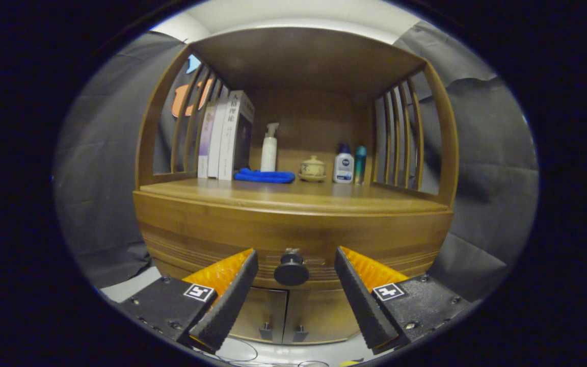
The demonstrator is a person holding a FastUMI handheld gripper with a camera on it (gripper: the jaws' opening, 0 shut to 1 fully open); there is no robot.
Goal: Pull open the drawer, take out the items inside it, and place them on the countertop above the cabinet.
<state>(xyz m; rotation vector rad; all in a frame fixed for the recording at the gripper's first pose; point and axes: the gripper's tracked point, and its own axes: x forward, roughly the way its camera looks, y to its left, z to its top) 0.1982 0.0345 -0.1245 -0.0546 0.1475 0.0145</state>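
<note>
A wooden cabinet faces me, its drawer front [293, 237] closed under the countertop [293, 196]. The drawer's dark round knob [291, 270] sits between my fingertips, with a gap on each side. My gripper [296, 260] is open, its fingers level with the knob and touching nothing. What lies inside the drawer is hidden.
At the back of the countertop stand a few books [224, 137], a white pump bottle [269, 150], a blue cloth [265, 176], a small lidded pot [313, 168] and two small bottles [349, 164]. Slatted side rails and a shelf roof enclose it. Two lower doors [286, 316] sit beneath the drawer.
</note>
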